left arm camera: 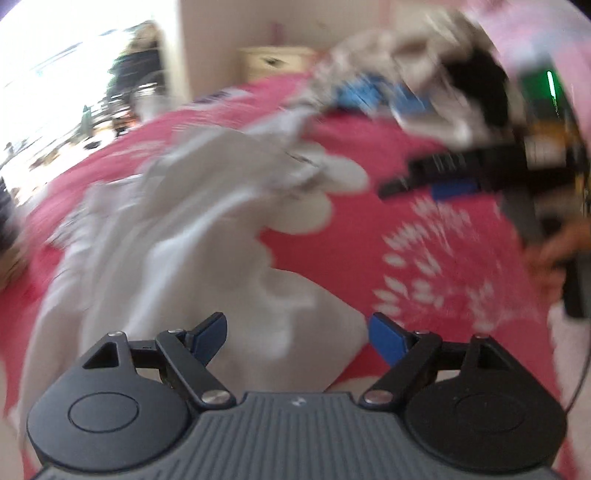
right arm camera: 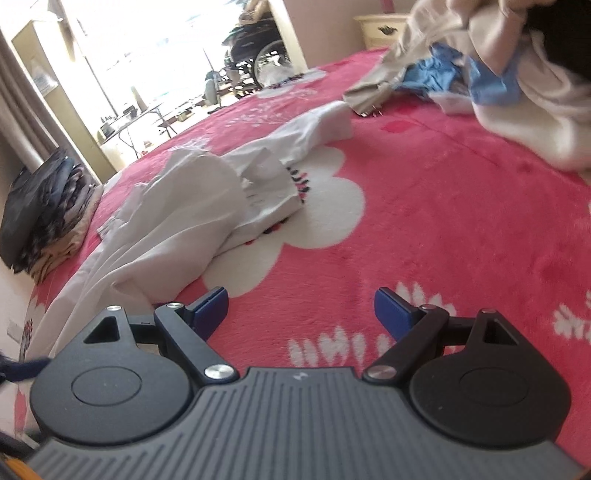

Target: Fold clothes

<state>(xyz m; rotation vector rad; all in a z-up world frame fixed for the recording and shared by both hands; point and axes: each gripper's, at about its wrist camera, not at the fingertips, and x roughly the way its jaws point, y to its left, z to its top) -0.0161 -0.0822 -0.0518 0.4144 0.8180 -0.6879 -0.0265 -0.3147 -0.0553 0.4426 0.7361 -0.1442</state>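
1. The left gripper hangs over the near edge of the bed, its blue-padded fingers spread wide with nothing between them; the view from it is smeared by motion.
2. Just under and ahead of that gripper lies the white garment, crumpled and unfolded, running from the bed's near edge toward the middle.
3. The right gripper is likewise released, jaws apart and empty, poised over bare pink blanket with white flower prints, beside the garment's near end.
4. In the left wrist view, that right gripper shows as a dark blurred shape at the right side of the bed, a hand wrapped around its handle.
5. From the right wrist view the white garment has a gathered cuff or hem with small dark and pink marks, resting on a large white flower in the blanket.
6. At the bed's left edge sits a stack of folded dark and patterned clothes.
7. At the far right corner a heap of unsorted laundry is piled: beige, blue and cream pieces tangled together.
8. Beyond the bed, a cream nightstand stands by the wall, and a wheelchair sits in a bright doorway.
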